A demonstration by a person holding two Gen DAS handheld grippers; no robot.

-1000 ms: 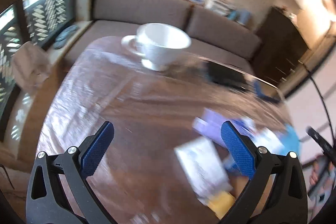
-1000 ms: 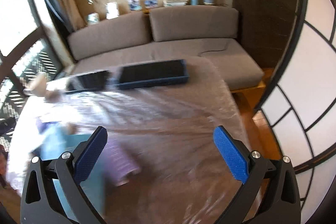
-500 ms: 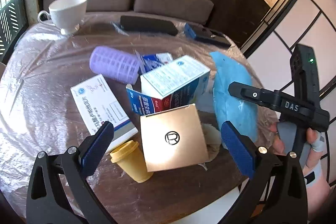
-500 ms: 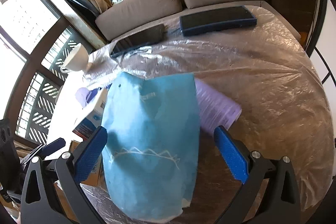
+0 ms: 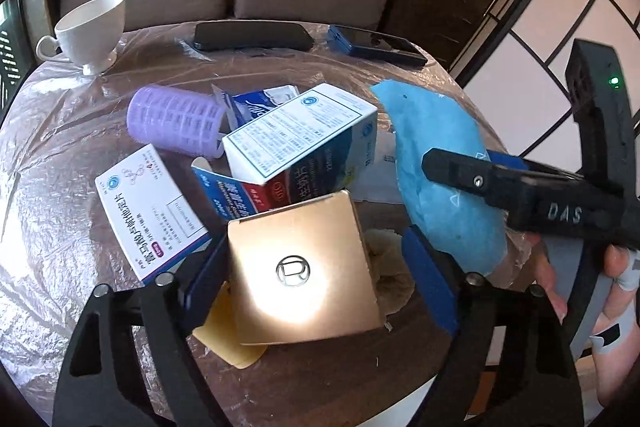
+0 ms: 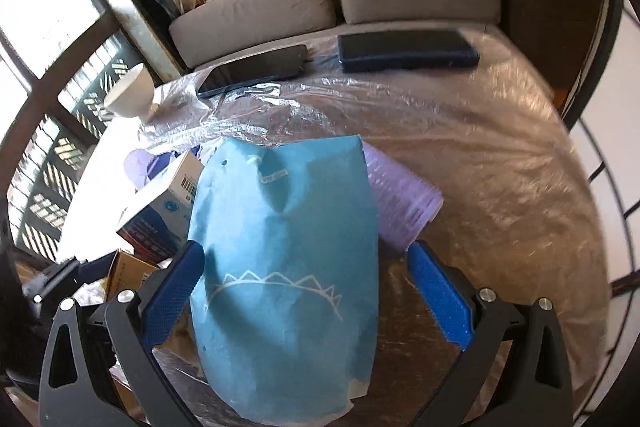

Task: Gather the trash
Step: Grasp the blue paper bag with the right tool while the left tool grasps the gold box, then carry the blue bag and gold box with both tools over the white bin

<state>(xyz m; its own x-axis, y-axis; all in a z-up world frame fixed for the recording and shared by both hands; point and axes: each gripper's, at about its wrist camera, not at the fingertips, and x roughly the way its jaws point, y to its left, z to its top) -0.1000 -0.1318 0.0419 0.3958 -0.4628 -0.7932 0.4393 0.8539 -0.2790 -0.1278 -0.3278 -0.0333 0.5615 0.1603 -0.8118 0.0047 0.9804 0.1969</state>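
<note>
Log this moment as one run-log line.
left hand-held gripper: closing around gold box | right hand-held gripper: open astride blue bag

Plastic-covered round table (image 5: 60, 163), white cup (image 5: 90, 27), two dark slabs, perhaps phones (image 5: 252, 35), littered boxes (image 5: 150, 209)

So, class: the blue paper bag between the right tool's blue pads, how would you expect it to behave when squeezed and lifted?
The blue paper bag looks thin and creased, so it would probably crumple rather than stay stiff. It bulges and its far end rests against a purple ribbed roller, so it may hold something and could sag. The right tool straddles it; its matte paper surface likely grips well.
</note>
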